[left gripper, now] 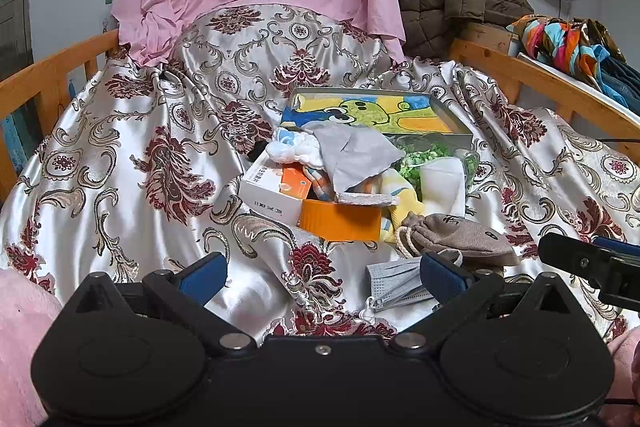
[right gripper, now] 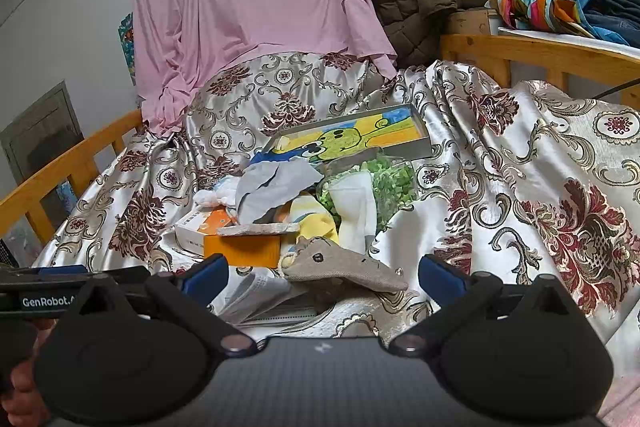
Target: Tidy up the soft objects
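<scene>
Step in hand, as judged: approach, before the first pick. The left gripper [left gripper: 322,273] and the right gripper [right gripper: 322,273] both hover low at the near edge of the pile with their blue pads spread wide; neither holds anything.

The soft objects lie heaped mid-scene on the satin floral bedspread [left gripper: 120,167]. Nearest is a brown drawstring pouch [right gripper: 340,265], resting partly on a grey face mask [left gripper: 394,281]. Farther in, a grey cloth [left gripper: 354,155] drapes over an orange box [left gripper: 340,221] and a white carton [left gripper: 268,193]. A picture box [left gripper: 376,111] sits at the far side.

Next move, as judged: lower one gripper over the pouch, centre it between the pads, then close. The slippery bedspread may bunch up into the grip
</scene>
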`<state>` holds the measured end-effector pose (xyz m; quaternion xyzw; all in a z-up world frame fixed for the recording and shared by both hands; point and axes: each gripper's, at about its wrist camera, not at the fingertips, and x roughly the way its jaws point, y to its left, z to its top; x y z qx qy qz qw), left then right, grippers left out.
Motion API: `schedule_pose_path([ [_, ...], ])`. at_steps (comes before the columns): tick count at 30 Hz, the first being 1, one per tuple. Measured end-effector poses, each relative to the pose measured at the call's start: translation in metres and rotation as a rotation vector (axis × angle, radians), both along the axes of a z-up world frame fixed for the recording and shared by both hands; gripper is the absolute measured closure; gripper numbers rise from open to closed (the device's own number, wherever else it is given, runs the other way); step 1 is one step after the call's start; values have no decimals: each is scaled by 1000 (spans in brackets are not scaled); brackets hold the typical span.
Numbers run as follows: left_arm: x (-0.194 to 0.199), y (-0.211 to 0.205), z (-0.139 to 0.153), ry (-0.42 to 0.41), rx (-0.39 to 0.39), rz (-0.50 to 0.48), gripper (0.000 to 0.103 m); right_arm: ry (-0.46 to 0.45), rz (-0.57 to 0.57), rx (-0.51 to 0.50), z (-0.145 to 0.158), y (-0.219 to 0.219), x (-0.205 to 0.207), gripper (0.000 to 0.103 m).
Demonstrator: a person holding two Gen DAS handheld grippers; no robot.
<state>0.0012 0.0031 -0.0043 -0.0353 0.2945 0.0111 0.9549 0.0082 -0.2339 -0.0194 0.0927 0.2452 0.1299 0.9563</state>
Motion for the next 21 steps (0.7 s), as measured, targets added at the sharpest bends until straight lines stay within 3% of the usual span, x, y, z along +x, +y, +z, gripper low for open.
schedule_pose_path([
  [21,0,0,0,2,0,0,1,5,-3,6,-1,-1,0,0],
])
